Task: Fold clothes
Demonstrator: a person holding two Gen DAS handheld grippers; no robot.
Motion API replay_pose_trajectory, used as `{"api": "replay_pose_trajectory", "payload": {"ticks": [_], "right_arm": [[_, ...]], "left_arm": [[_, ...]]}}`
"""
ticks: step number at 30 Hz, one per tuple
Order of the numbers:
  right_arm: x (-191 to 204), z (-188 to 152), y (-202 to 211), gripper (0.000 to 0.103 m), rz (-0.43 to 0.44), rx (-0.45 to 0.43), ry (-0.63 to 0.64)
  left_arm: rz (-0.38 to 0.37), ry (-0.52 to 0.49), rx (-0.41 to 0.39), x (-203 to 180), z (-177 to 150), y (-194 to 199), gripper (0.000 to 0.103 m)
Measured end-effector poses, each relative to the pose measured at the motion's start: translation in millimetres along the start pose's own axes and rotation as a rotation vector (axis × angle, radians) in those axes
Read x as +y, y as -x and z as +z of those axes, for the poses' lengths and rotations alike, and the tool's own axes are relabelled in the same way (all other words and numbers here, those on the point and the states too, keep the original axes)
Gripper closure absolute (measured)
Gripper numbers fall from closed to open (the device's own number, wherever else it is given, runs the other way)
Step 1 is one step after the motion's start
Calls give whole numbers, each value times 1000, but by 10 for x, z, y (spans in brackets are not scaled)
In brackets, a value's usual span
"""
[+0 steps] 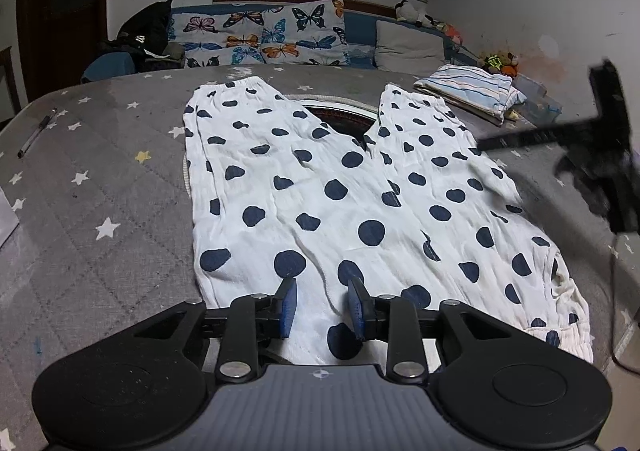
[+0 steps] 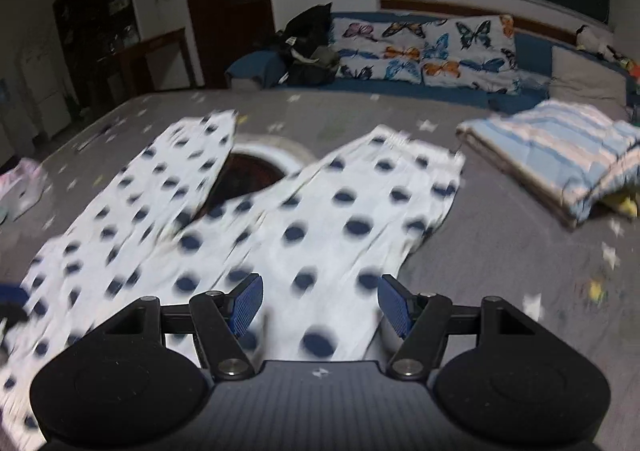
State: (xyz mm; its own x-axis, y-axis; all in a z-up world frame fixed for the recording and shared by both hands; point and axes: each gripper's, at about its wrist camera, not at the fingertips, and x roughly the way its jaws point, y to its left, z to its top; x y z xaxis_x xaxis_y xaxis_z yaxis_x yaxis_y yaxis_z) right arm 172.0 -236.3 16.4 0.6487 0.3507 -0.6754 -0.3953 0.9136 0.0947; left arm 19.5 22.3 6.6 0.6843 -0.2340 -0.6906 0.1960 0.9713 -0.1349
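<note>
Grey quilted bed cover with white stars fills both views, its near edge hidden under the gripper housings. White trousers with dark blue polka dots lie flat on it, spread ahead of both sets of jaws, legs running away from the cameras with a V gap between them. In that gap sits a round dark object with a pale rim, mostly covered by cloth, so I cannot tell what it is. Right wrist view is motion-blurred; dots smear and trouser edges are soft.

Butterfly-print pillow lies far beyond the jaws, against the wall. Folded blue-and-white striped cloth sits ahead and to the right of the jaws, clear of the trousers.

Left gripper has its jaws parted a little, blue pads standing over the waist end of the trousers, cloth visible between them but not pinched. Right gripper has jaws spread wide, above one trouser leg, nothing gripped; in the left wrist view it is a dark blur at the right edge, cut off by the frame.

Thin pen lies far left of the jaws.
</note>
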Motion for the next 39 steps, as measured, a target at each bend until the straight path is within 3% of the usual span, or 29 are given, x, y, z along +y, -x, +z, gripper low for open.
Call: {"api": "replay_pose_trajectory", "payload": {"ticks": [5, 12, 18, 24, 27, 31, 33, 39], "right_arm": [[-234, 344, -426, 39, -2, -9, -16], [-615, 530, -929, 41, -32, 23, -75], [-849, 615, -1011, 42, -66, 1, -134], [-828, 665, -842, 41, -95, -12, -126], [-742, 638, -655, 41, -101, -10, -87], [-681, 565, -421, 40, -125, 1, -63], [-673, 493, -317, 40, -140, 8, -55], [-730, 297, -141, 40, -176, 33, -70]], "left_arm": [[-4, 9, 21, 33, 3, -69, 72], [-5, 5, 32, 54, 10, -88, 72], [-9, -12, 36, 59, 7, -91, 71], [-7, -40, 22, -41, 37, -67, 69], [-48, -75, -10, -190, 52, 4, 66], [-157, -150, -30, -537, 38, 52, 64], [-223, -198, -28, -751, 15, 51, 58], [-369, -350, 2, -1391, -118, -33, 51]]}}
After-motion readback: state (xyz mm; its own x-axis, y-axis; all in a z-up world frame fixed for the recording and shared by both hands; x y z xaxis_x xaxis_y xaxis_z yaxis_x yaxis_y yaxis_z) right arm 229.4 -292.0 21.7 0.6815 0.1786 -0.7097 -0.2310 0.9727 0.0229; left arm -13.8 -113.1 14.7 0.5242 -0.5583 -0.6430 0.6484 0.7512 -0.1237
